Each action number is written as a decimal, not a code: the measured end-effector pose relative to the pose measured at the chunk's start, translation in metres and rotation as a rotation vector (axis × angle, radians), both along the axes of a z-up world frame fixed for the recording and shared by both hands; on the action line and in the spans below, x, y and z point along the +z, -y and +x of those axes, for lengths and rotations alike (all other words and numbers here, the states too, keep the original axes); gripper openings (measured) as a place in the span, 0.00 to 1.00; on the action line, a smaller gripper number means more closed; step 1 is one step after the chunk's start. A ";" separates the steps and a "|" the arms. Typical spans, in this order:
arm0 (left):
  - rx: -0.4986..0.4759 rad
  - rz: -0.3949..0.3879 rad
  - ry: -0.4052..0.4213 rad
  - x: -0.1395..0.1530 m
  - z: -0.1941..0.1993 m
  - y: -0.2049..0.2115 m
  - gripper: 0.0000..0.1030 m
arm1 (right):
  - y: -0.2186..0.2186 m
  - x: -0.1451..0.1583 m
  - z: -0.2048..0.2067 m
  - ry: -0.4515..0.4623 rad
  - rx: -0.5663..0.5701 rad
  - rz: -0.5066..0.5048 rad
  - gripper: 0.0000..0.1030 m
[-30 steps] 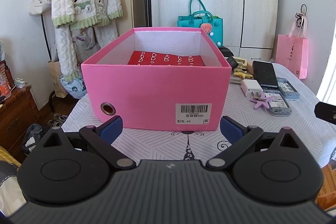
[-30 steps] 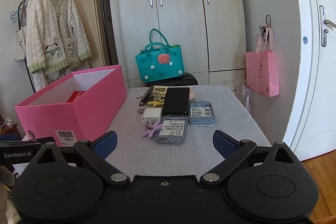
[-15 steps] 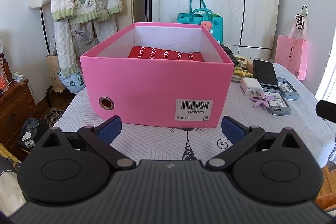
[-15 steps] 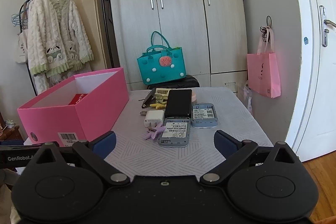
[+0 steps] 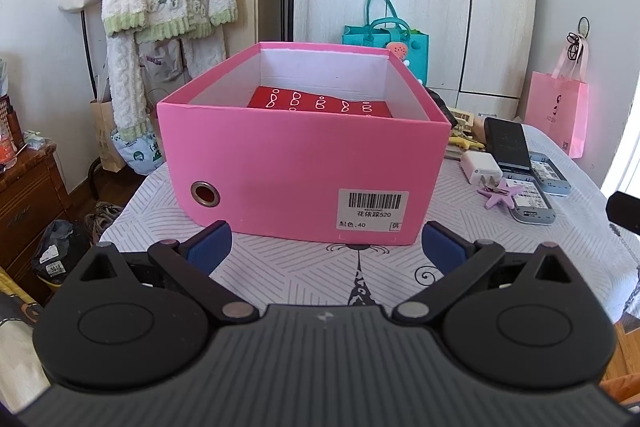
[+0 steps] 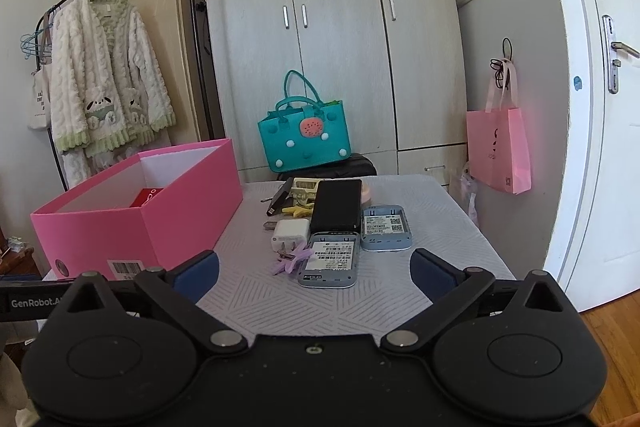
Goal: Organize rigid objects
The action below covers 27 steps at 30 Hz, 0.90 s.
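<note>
An open pink box (image 5: 296,163) stands on the table with a red packet (image 5: 320,103) inside; it also shows at the left of the right wrist view (image 6: 132,211). To its right lie small rigid items: a white charger (image 6: 290,233), a purple star clip (image 6: 290,261), a black phone (image 6: 336,205), two grey-blue devices (image 6: 330,263) (image 6: 384,227), and yellow and black bits behind. My left gripper (image 5: 326,247) is open and empty just in front of the box. My right gripper (image 6: 314,273) is open and empty in front of the items.
A patterned cloth covers the table (image 6: 360,303). A teal bag (image 6: 306,135) stands behind the table, a pink bag (image 6: 498,151) hangs at the right, and a coat rack with a white cardigan (image 6: 104,95) stands at the left. A door (image 6: 600,131) is at the right.
Both grippers have risen and drawn back slightly, so the box and items sit a little lower and farther in view. Both stay open and empty.
</note>
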<state>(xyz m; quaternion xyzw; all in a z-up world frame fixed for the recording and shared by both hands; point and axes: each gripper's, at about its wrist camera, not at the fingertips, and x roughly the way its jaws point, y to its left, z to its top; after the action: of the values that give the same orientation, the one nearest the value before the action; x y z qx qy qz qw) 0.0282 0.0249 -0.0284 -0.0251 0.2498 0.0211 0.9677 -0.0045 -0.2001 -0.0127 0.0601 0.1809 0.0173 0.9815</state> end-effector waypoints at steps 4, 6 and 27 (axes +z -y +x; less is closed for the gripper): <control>-0.015 0.008 0.009 0.000 -0.001 0.002 1.00 | 0.001 -0.002 -0.002 0.018 -0.003 -0.002 1.00; -0.020 0.009 0.012 0.000 -0.001 0.002 1.00 | 0.002 -0.002 -0.002 0.025 -0.004 0.006 1.00; -0.082 -0.046 -0.070 0.003 0.010 -0.004 1.00 | 0.009 -0.009 0.007 0.150 0.062 -0.037 1.00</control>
<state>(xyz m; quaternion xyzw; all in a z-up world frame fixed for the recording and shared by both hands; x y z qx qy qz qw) 0.0382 0.0293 -0.0255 -0.0365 0.2845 -0.0237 0.9577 0.0030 -0.2087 -0.0219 0.0350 0.1089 0.0489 0.9922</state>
